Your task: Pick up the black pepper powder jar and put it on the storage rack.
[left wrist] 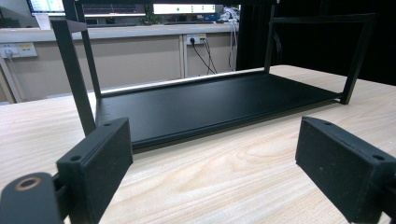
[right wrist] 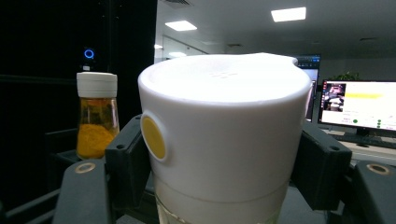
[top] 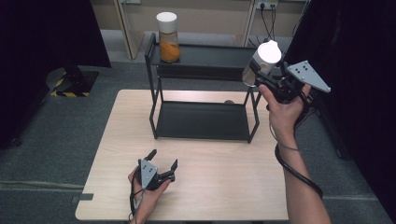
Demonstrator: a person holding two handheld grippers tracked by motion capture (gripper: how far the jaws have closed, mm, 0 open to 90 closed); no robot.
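A clear jar with a white lid [top: 264, 59] hangs in the air at the right end of the black two-tier rack [top: 201, 71], level with its top shelf. My right gripper [top: 265, 77] is shut on it, and in the right gripper view the black pads [right wrist: 128, 161] press both sides of the white lid [right wrist: 224, 126]. A second jar with orange powder [top: 168, 38] stands upright on the top shelf's left end, the same orange jar [right wrist: 96, 114] showing beyond the held one. My left gripper [top: 163, 161] rests open on the table near the front edge, nothing between its jaws [left wrist: 212, 163].
The rack's lower shelf [left wrist: 210, 100] lies bare ahead of my left gripper. The wooden table [top: 219, 172] has free room at the front and right. Dark curtains flank both sides. Monitors [right wrist: 359, 105] and a wall with sockets stand in the background.
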